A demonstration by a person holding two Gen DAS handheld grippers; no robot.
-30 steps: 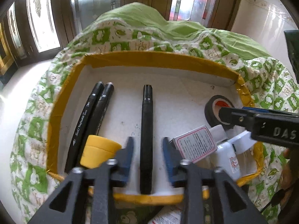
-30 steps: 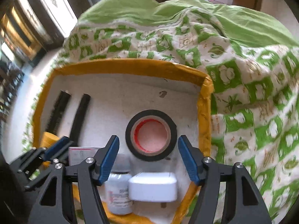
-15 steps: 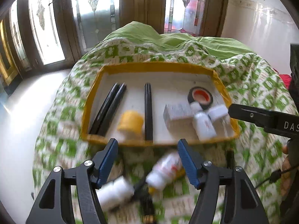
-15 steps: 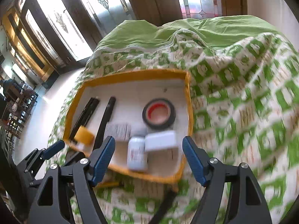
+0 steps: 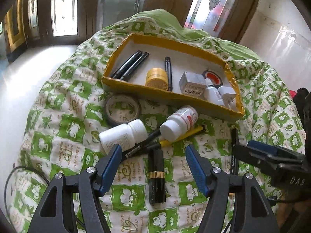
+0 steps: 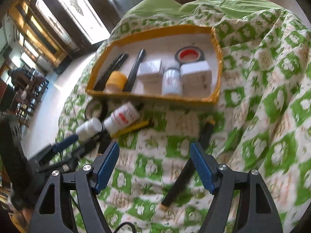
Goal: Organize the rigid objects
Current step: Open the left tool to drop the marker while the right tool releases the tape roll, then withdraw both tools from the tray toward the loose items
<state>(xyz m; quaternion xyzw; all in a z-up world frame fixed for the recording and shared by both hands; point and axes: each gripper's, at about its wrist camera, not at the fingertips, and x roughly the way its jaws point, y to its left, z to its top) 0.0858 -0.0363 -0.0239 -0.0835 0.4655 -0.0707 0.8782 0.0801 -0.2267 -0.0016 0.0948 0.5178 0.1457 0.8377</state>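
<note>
A white tray with a yellow rim (image 5: 171,95) (image 6: 155,97) lies on the quilt. It holds three black markers, a yellow tape roll (image 5: 156,76), a grey box, a black tape roll (image 5: 212,76), a small bottle and a white charger. My left gripper (image 5: 153,161) hovers open over loose items in front of the tray. A black lipstick tube (image 5: 156,176) lies on the quilt between its fingers, untouched. My right gripper (image 6: 154,163) is open above a black marker (image 6: 186,167) lying on the quilt.
On the quilt in front of the tray lie a grey tape roll (image 5: 122,109), two white bottles (image 5: 123,135) (image 5: 179,123), a yellow pen (image 5: 182,136) and a thin black pen. White floor lies to the left, windows behind. A cable runs at the lower left.
Both grippers have drawn back from the tray towards the near side and their jaws have widened. The black marker that lay between the left fingers stays in the tray. The loose items have come into view.
</note>
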